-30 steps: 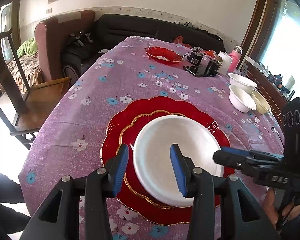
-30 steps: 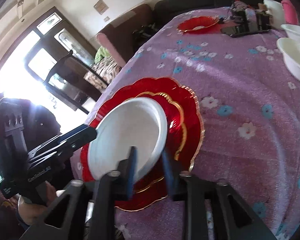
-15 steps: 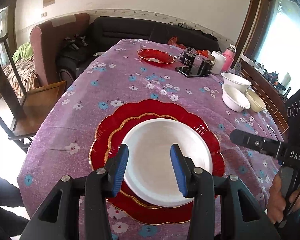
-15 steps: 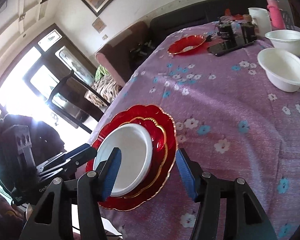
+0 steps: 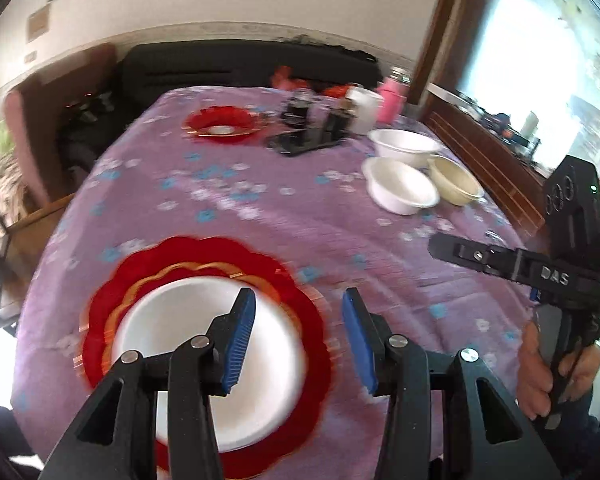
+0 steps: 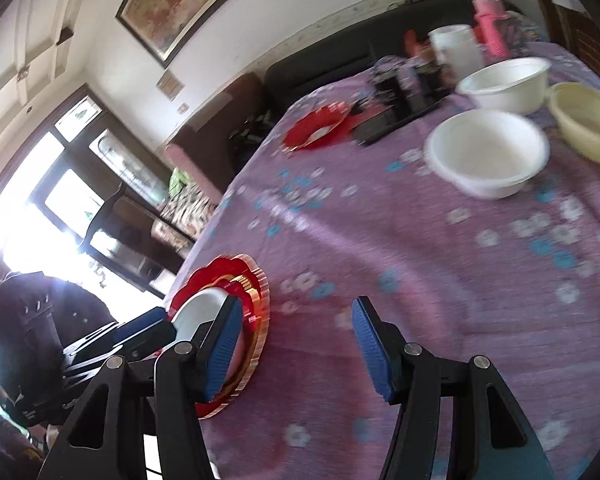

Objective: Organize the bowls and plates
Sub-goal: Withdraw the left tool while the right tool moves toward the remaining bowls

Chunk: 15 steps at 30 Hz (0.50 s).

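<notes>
A white plate point(image 5: 204, 360) lies on a stack of red scalloped plates point(image 5: 100, 312) at the near left of the table. My left gripper point(image 5: 298, 300) hovers over the stack's right edge; its jaws are opening with nothing between them. My right gripper point(image 6: 296, 312) stands open over bare cloth, to the right of the red plates point(image 6: 256, 292) and the white plate point(image 6: 200, 312). Farther right sit two white bowls point(image 6: 488, 152) point(image 6: 508, 80) and a cream bowl point(image 6: 584, 120). A small red plate point(image 5: 222, 122) lies at the far side.
A purple flowered cloth point(image 5: 300, 220) covers the table. Black stands with a phone point(image 5: 308, 136), a white cup point(image 5: 366, 108) and a pink bottle point(image 5: 392, 100) crowd the far edge. A hand point(image 5: 540, 364) holds the right gripper point(image 5: 452, 250) at the right. A sofa and chairs stand behind.
The right gripper let go of the white plate's rim, opened and swung right over the cloth. The left gripper drew right, off the plate's middle. The plate stays on the red stack.
</notes>
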Motion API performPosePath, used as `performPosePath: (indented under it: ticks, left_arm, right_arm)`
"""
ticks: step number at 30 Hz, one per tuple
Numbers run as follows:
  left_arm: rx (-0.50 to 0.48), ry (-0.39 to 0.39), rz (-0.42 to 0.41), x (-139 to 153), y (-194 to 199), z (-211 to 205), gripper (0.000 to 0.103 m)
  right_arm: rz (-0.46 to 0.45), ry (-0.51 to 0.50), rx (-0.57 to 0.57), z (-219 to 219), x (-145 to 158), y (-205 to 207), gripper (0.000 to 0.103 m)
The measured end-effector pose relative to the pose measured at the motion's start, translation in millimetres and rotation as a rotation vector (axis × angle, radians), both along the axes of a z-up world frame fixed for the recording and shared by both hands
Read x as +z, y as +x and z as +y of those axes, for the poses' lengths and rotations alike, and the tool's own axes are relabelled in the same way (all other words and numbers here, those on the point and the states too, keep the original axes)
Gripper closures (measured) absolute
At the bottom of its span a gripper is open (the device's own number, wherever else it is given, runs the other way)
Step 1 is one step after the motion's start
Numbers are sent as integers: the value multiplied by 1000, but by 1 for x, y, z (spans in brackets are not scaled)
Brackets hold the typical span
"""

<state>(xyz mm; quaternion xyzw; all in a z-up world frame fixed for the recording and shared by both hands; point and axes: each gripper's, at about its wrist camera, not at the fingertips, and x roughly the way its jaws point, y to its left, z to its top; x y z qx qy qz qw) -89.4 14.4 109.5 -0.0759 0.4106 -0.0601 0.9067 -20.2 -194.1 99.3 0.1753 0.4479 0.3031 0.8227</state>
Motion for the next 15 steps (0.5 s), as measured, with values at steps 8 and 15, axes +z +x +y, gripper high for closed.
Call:
performPosePath:
  ticks: [8,15]
  left_arm:
    - [-165,-9,41,-4,42,-88,51]
    - [-244,-53,148,-27,105,-157,48]
  right_arm:
    - [0,-119,-196,-109,10,32,42]
    - [46,-242,-416,-208,7,74,42]
